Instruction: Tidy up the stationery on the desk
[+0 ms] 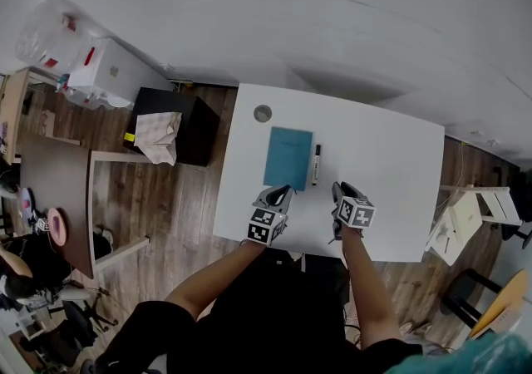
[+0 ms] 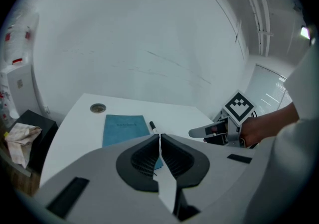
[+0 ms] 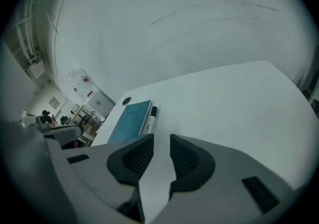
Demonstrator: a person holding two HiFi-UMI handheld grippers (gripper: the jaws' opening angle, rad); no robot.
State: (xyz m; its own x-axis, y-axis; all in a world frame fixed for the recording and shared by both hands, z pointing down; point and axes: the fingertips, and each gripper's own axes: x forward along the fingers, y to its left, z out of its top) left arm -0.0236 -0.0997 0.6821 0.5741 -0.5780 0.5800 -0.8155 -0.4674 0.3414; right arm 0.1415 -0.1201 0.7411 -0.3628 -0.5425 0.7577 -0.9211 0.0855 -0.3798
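A teal notebook (image 1: 288, 158) lies flat on the white desk (image 1: 391, 173), with a black-and-white marker pen (image 1: 316, 164) along its right edge. Both hand-held grippers hover over the desk's near edge, just short of the two items. My left gripper (image 1: 283, 192) is shut and empty, its tips near the notebook's near corner. My right gripper (image 1: 337, 190) stands a little right of the pen, jaws a narrow gap apart with nothing between them. In the left gripper view the notebook (image 2: 124, 128) and pen (image 2: 153, 127) lie beyond the closed tips (image 2: 159, 136). The right gripper view shows notebook (image 3: 130, 120) and pen (image 3: 151, 115) ahead to the left of its tips (image 3: 161, 137).
A round cable grommet (image 1: 263, 113) sits in the desk's far left corner. Left of the desk stands a black cabinet (image 1: 195, 127) with crumpled paper on it, a white box (image 1: 112, 73) and a brown table (image 1: 54, 189). A white chair (image 1: 465, 218) stands to the right.
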